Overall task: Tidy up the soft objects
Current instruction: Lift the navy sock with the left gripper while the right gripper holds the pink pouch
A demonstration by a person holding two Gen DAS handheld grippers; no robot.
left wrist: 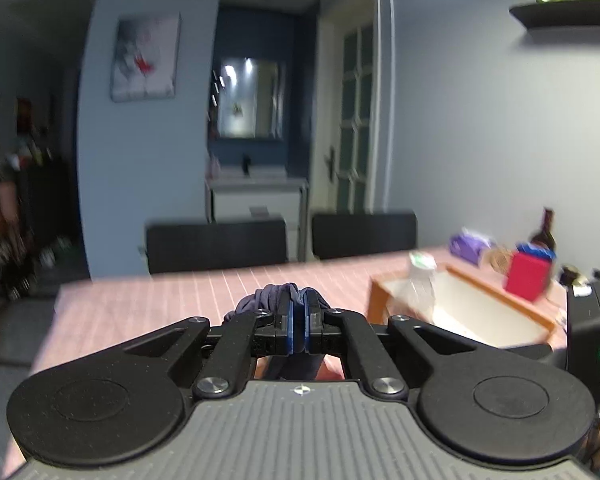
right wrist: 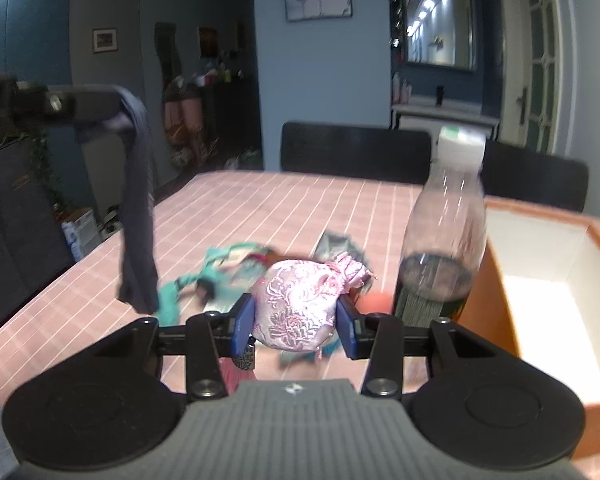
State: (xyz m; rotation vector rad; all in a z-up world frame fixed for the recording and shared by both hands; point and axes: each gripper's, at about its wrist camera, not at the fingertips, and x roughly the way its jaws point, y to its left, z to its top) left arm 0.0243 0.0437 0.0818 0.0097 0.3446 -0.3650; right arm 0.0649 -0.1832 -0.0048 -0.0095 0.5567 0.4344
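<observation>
My left gripper is shut on a dark navy cloth, held up above the pink checked table. In the right wrist view the same cloth hangs long from the left gripper at the upper left. My right gripper is shut on a pink embroidered pouch, held just above the table. A teal fabric item and a grey cloth lie on the table beyond the pouch. An open orange box with white inside stands at the right; it also shows in the left wrist view.
A clear plastic bottle with dark liquid stands beside the box's left wall. A red box, a purple packet and a dark bottle stand behind the box. Two black chairs line the table's far side.
</observation>
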